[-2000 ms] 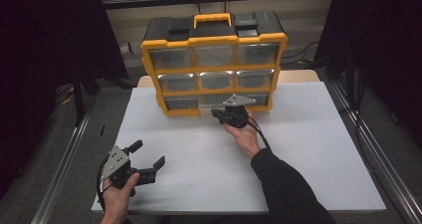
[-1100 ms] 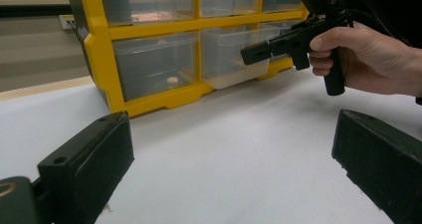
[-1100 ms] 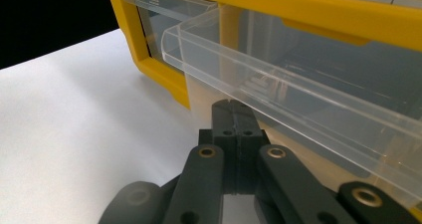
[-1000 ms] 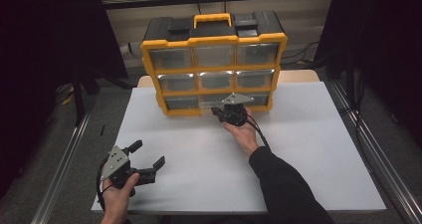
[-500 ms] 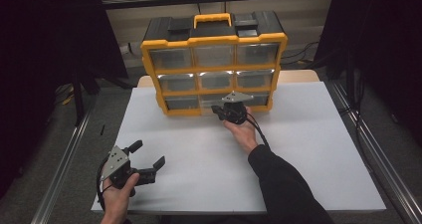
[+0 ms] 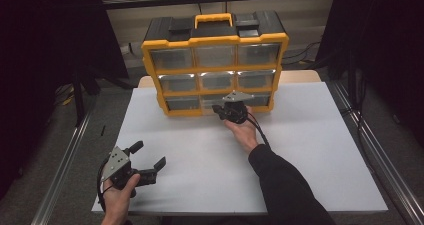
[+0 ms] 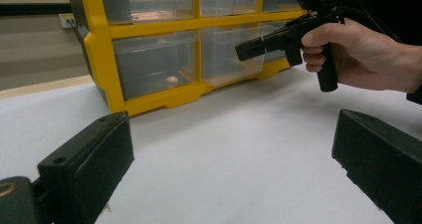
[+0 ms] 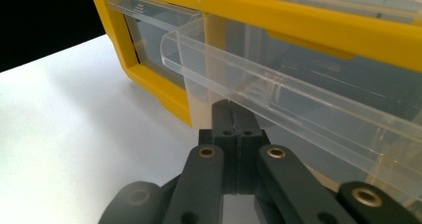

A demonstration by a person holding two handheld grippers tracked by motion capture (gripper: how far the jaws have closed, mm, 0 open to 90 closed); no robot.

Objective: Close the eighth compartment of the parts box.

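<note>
White table (image 6: 310, 150): right gripper (image 6: 226, 108) fingers now pinched at the bottom-middle drawer (image 8: 298, 109), drawer easing out; left gripper (image 6: 148, 161) spread, idle.

Lab test rig, black curtains (image 6: 45, 60), metal frame rails (image 6: 65, 160), white table (image 6: 310, 150)

Yellow-framed nine-drawer organizer (image 6: 215, 50) upright at table's far edge, bottom-middle clear drawer (image 8: 278, 104) slightly out
</note>
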